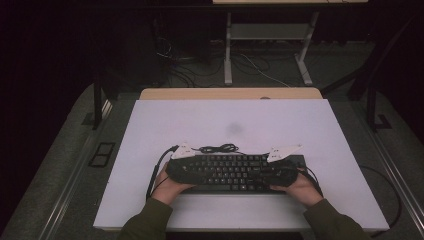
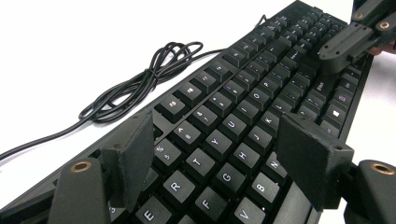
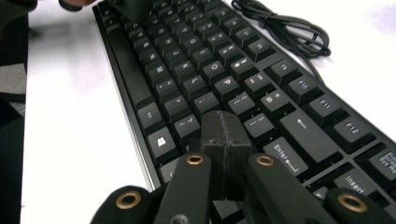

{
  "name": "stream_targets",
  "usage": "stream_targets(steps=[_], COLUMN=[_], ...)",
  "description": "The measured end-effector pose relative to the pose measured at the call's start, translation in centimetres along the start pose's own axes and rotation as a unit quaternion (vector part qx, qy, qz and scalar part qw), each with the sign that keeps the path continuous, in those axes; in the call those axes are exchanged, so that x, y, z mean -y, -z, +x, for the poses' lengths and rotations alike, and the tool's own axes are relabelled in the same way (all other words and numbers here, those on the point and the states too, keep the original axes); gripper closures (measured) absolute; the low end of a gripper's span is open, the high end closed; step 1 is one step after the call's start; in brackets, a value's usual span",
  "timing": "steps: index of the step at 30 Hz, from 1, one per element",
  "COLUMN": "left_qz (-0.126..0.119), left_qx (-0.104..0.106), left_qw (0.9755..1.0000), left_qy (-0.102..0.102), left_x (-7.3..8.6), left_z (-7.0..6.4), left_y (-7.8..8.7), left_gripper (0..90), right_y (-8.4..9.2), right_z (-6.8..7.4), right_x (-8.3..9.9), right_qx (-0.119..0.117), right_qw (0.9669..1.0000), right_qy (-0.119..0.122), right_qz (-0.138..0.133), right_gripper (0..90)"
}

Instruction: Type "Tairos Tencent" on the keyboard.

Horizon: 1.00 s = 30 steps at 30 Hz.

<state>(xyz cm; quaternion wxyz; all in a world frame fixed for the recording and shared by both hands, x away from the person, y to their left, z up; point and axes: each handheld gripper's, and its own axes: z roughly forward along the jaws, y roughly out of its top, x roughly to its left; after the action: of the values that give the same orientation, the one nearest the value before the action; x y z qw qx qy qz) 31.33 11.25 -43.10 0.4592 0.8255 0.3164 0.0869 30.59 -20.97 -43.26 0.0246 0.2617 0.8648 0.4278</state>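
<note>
A black keyboard (image 1: 227,172) lies on the white table top (image 1: 225,120) near its front edge, with its coiled black cable (image 1: 220,148) just behind it. My left gripper (image 1: 186,169) hovers over the keyboard's left half. In the left gripper view the left gripper (image 2: 217,140) is open, its pads standing wide apart above the letter keys (image 2: 219,140) with nothing gripped. My right gripper (image 1: 276,174) is over the keyboard's right half. In the right gripper view the right gripper (image 3: 225,135) is shut, pads pressed together with nothing between them, tips low over the keys left of Enter (image 3: 282,156).
The keyboard's cable (image 2: 140,81) lies looped on the table behind the keys. A person's hands and green sleeves (image 1: 150,220) come in at the front edge. Beyond the table stand a desk frame (image 1: 270,35) and floor cables.
</note>
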Motion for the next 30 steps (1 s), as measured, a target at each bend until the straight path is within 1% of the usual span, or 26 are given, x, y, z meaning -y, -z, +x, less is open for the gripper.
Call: stream_targets(steps=[5, 11, 13, 16, 18, 22, 26, 30], left_qz=[0.0, -0.001, -0.002, -0.004, -0.002, -0.001, 0.002, 0.01], left_qx=[-0.001, -0.004, -0.006, -0.008, -0.01, -0.016, -0.023, -0.021], left_qw=[1.0, 1.0, 1.0, 1.0, 0.9999, 0.9999, 0.9997, 0.9996], left_qy=[0.001, 0.001, 0.001, 0.0, -0.002, -0.006, -0.009, -0.012], left_x=[-0.09, -0.18, -0.2, -0.23, -0.26, -0.34, -0.39, -0.48], left_z=[0.03, 0.12, 0.14, 0.19, 0.2, 0.2, 0.21, 0.21], left_y=[-0.24, -0.43, -0.44, -0.49, -0.5, -0.54, -0.54, -0.57], left_gripper=[27.8, 27.9, 28.2, 28.7, 29.6, 32.5, 42.9, 58.7], right_y=[-0.1, -0.19, -0.23, -0.27, -0.39, -0.38, -0.36, -0.34], right_z=[0.09, 0.21, 0.25, 0.28, 0.24, 0.23, 0.22, 0.18], right_x=[0.26, 0.49, 0.51, 0.54, 0.62, 0.63, 0.67, 0.76], right_qx=[-0.004, -0.002, -0.003, -0.002, 0.0, -0.001, -0.001, -0.002], right_qw=[0.9999, 0.9998, 0.9997, 0.9997, 0.9996, 0.9996, 0.9996, 0.9997], right_qy=[0.004, 0.007, 0.009, 0.006, 0.01, 0.009, 0.008, 0.009], right_qz=[0.01, 0.021, 0.021, 0.024, 0.027, 0.027, 0.026, 0.023], right_gripper=[89.4, 89.4, 89.4, 89.3, 89.4, 89.4, 89.4, 89.4])
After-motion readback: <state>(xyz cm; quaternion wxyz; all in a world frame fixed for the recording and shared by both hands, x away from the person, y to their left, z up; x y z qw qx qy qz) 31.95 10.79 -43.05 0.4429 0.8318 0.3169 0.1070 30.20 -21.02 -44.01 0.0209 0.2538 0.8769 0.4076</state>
